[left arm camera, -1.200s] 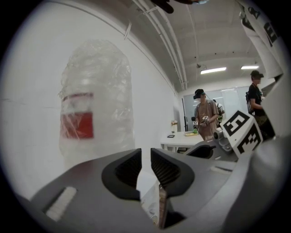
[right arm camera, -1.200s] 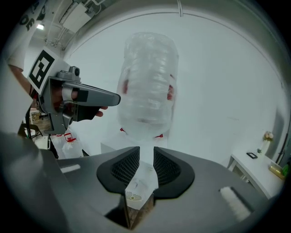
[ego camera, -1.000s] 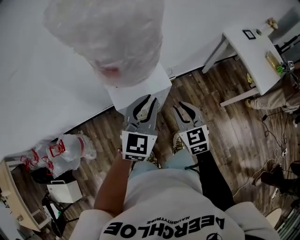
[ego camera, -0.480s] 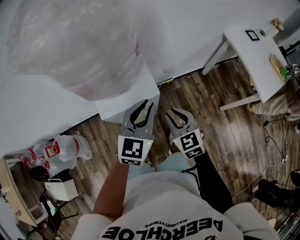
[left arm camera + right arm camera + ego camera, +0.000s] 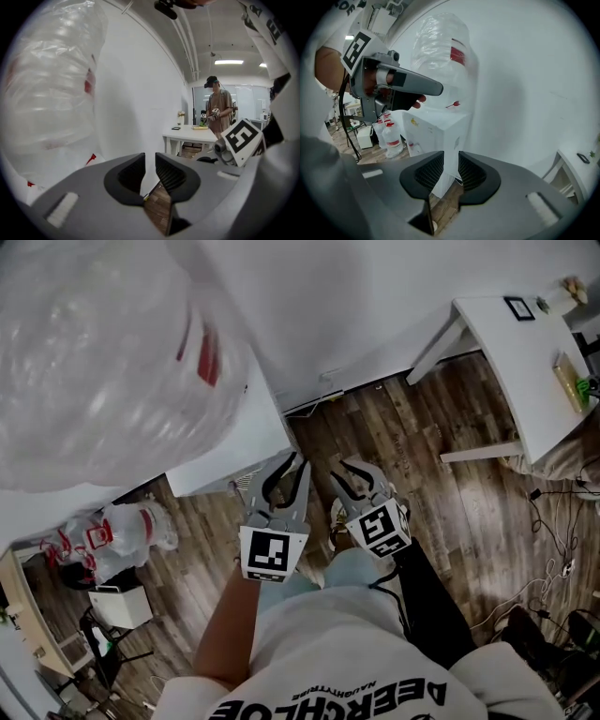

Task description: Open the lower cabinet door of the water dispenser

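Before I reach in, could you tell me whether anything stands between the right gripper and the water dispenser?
Nothing visible does: the right gripper faces the dispenser with only bare floor between.

Crinkled, glossy clear plastic wraps the bottle (image 5: pixel 103 362); the dispenser (image 5: pixel 239 442) looks smooth matt white; the floor (image 5: pixel 403 442) is dark wood-grain planks.

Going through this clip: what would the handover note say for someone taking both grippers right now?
Left gripper: jaws apart, empty, short of the water dispenser.
Right gripper: jaws apart, empty, beside the left one, aimed at the dispenser's body.
Things: the dispenser stands against the white wall with a plastic-wrapped bottle on top. Its lower cabinet door is not clearly in view.
Done: nothing touched yet.
Left: go lower, find the door's edge or handle, pull it open.
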`<state>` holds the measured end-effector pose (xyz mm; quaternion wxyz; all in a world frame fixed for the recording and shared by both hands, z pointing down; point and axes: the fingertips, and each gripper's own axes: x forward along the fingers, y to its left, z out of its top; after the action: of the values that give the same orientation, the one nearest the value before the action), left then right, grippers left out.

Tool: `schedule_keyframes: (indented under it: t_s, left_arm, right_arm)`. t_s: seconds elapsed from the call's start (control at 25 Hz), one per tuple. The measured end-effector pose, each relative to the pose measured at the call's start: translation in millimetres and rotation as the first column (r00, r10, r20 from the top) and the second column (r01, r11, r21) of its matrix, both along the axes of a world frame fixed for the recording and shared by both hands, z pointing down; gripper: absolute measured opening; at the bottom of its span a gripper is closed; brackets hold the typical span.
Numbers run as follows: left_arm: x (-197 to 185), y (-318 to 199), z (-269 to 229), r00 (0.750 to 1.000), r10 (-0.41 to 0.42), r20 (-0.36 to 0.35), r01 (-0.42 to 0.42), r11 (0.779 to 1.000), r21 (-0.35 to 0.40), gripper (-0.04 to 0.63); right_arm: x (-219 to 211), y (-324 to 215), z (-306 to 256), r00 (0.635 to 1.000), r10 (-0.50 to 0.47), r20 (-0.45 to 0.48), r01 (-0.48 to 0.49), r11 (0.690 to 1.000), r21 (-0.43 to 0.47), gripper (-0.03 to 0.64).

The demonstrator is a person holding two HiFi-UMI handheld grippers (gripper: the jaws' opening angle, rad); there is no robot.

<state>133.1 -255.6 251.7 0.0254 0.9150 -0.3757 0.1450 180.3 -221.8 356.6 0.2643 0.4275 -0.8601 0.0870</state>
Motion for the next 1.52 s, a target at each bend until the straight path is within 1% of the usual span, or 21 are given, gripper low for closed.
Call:
schedule_keyframes:
  t_s: [0.12,0.28,0.48,0.8,1.0,1.24,1.52]
  left_arm:
    - [12,-4,14,1.000,-0.004,0.018,0.005,1.000,-0.020,0.075]
    - [22,-8,35,0.999,-0.004,0.039,0.006,0.998,-0.056,0.075]
    - [29,-6,64,0.998,0.016,0.061,-0.010,0.995,-0.096,0.075]
    - [22,-1,118,0.993,0.035,0.110,-0.016,0.984,-0.175,0.075]
    - [18,8,148,0.991,0.062,0.119,-0.035,0.975,-0.218,0.075]
    - [20,11,178,0.990,0.071,0.121,-0.040,0.968,-0.248,0.075]
    - [18,2,217,0.988,0.078,0.133,-0.039,0.962,-0.270,0.075]
  right_arm:
    - [8,-5,14,0.999,-0.035,0.006,0.035,0.999,-0.021,0.078]
    - [16,-15,36,0.999,-0.054,0.008,0.054,0.998,-0.043,0.080]
    - [21,-22,69,0.997,-0.072,-0.002,0.071,0.995,-0.073,0.097]
    - [23,-22,131,0.996,-0.089,-0.018,0.086,0.986,-0.140,0.103]
    - [14,-21,162,0.993,-0.113,-0.030,0.107,0.981,-0.164,0.104]
    - [6,-21,195,0.989,-0.141,-0.039,0.131,0.975,-0.182,0.104]
    - [0,-22,242,0.982,-0.176,-0.062,0.159,0.963,-0.215,0.106]
